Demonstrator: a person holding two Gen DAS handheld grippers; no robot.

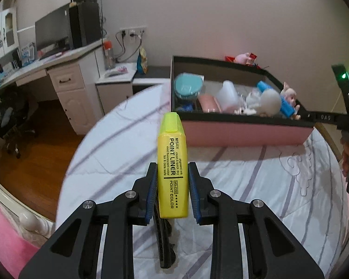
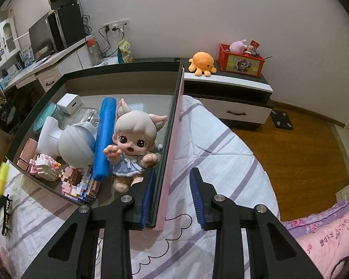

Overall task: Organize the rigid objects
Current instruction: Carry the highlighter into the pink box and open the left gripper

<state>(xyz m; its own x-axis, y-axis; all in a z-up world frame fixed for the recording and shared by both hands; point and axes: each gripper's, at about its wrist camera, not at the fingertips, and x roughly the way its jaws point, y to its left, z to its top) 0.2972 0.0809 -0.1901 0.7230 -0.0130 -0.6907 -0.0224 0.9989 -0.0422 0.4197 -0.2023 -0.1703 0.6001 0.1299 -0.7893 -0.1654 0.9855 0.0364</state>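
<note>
left gripper [image 1: 172, 183] clamps a yellow highlighter [image 1: 172, 165], held above the bed [image 1: 255, 186] near the pink storage box [image 1: 244, 132]. right gripper [image 2: 172, 195] straddles the box's right wall, left pad touching, the right one apart. step in hand: carrying; next, likely, lift over the rim and release among the toys.

Yellow highlighter [image 1: 173, 169]: "POINT LINER", "POINT COLOR", "MG-2150", "pigment ink".

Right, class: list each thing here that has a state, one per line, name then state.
Yellow plastic highlighter pen: capped, held upright off the bed.
Left tool: shut on the highlighter.
Pink cardboard box with black rim: open, partly filled.
Right tool: straddling the box wall, pads not both pressing.
Big-eyed doll figurine: in the box, facing up.
</note>
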